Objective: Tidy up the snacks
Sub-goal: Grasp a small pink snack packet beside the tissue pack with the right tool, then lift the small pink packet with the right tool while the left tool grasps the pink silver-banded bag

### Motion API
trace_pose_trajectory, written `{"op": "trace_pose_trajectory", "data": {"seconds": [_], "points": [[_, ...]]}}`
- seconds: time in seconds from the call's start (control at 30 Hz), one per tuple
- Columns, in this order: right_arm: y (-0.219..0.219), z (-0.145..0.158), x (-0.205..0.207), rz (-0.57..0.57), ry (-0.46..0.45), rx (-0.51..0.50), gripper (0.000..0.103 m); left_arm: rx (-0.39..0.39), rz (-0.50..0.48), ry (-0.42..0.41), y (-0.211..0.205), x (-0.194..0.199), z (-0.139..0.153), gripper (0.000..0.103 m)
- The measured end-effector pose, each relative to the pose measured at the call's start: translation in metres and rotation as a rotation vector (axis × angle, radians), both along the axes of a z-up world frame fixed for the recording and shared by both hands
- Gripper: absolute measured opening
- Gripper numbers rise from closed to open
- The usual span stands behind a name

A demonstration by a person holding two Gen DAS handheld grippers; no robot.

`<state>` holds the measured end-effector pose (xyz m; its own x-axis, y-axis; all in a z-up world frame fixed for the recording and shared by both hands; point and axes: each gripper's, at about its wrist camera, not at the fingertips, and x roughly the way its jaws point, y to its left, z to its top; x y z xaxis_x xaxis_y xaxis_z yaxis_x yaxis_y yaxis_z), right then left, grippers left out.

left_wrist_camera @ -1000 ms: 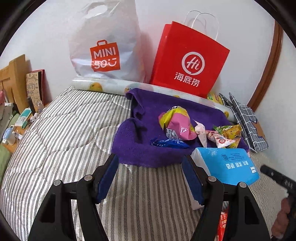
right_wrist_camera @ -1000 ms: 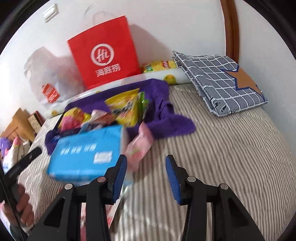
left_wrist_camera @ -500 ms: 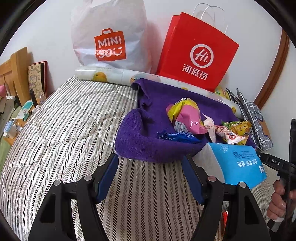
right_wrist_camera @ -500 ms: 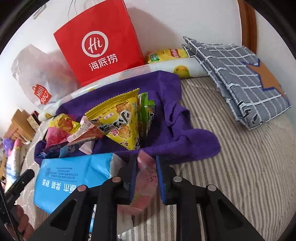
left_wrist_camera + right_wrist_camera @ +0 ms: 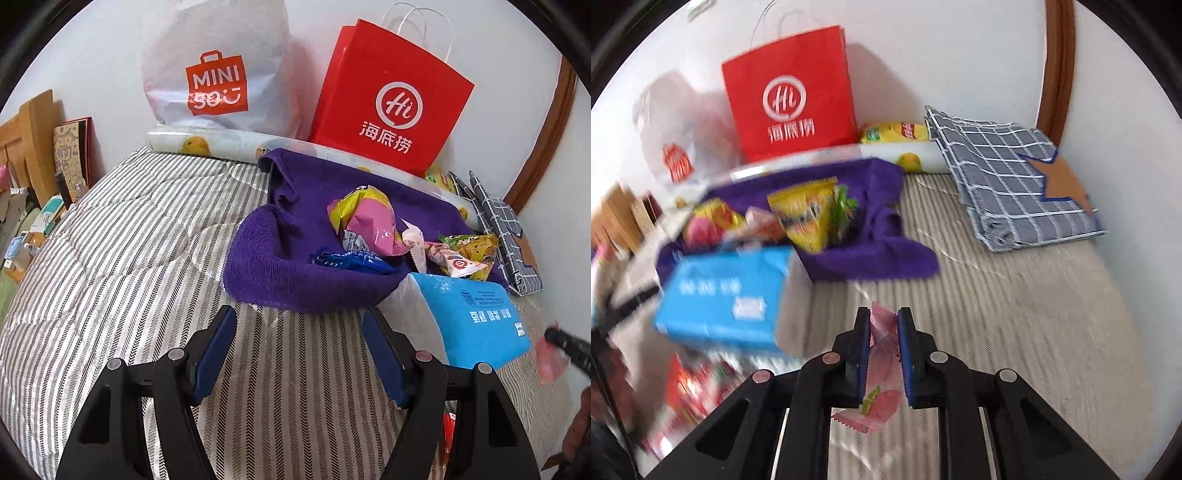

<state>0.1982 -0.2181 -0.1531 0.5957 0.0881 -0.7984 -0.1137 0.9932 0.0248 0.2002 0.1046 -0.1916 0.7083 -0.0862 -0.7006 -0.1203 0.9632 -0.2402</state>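
Stripes of the quilt (image 5: 122, 258) are showing bare between the fingers of the left gripper (image 5: 301, 332), which is hanging open over the near side of the bed with nothing in it. Just beyond it, the purple towel (image 5: 280, 273) is cradling a loose heap of snack bags: a pink and yellow bag (image 5: 364, 218), a flat blue wrapper (image 5: 351, 258) and a yellow packet (image 5: 476, 249) to the right. A blue tissue pack (image 5: 476, 325) is lying at the towel's near right corner. Further right, the right gripper (image 5: 882, 332) is pinching a pink snack sachet (image 5: 882, 384), its jaws closed on the upper part while the crimped lower end is dangling free below. That sachet is looking light, thin and slippery, and it is probably crushable, so a hold on the sealed edge seems safer than one across the filling. The right wrist view is blurring with motion.
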Motion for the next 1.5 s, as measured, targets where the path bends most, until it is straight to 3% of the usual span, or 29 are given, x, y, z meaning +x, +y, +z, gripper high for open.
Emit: {"op": "trace_pose_trajectory", "data": {"seconds": [0.17,0.27,0.43,0.6,0.77,1.0,1.17,1.4,1.5], "points": [[0.007,-0.023,-0.013,0.042,0.060,0.019,0.018,0.005,-0.002,0.004,-0.001,-0.002,-0.001,0.070],[0.009,-0.022,-0.021,0.044,0.029,0.043,0.019,0.012,-0.007,0.024,-0.004,0.000,-0.005,0.070],[0.009,-0.020,-0.028,0.054,0.016,0.057,0.034,0.017,-0.014,0.081,-0.007,0.005,-0.016,0.070],[0.006,-0.026,-0.033,0.059,0.023,0.065,0.041,0.018,-0.017,0.105,-0.006,0.008,-0.020,0.070],[0.009,-0.034,-0.028,0.055,0.054,0.114,0.041,0.037,-0.022,0.108,-0.009,0.008,-0.021,0.070],[0.029,-0.053,-0.021,0.054,0.050,0.033,0.043,0.015,-0.017,0.102,-0.006,0.005,-0.019,0.070],[0.035,-0.054,-0.020,0.050,0.030,-0.007,0.037,0.001,-0.020,0.097,-0.005,0.004,-0.018,0.070],[0.024,-0.055,-0.019,0.029,0.024,0.005,0.036,-0.042,-0.082,0.092,-0.013,-0.007,-0.018,0.070],[0.017,-0.055,-0.019,0.016,0.026,0.020,0.036,-0.017,-0.133,0.091,-0.027,-0.019,-0.018,0.070]]}}
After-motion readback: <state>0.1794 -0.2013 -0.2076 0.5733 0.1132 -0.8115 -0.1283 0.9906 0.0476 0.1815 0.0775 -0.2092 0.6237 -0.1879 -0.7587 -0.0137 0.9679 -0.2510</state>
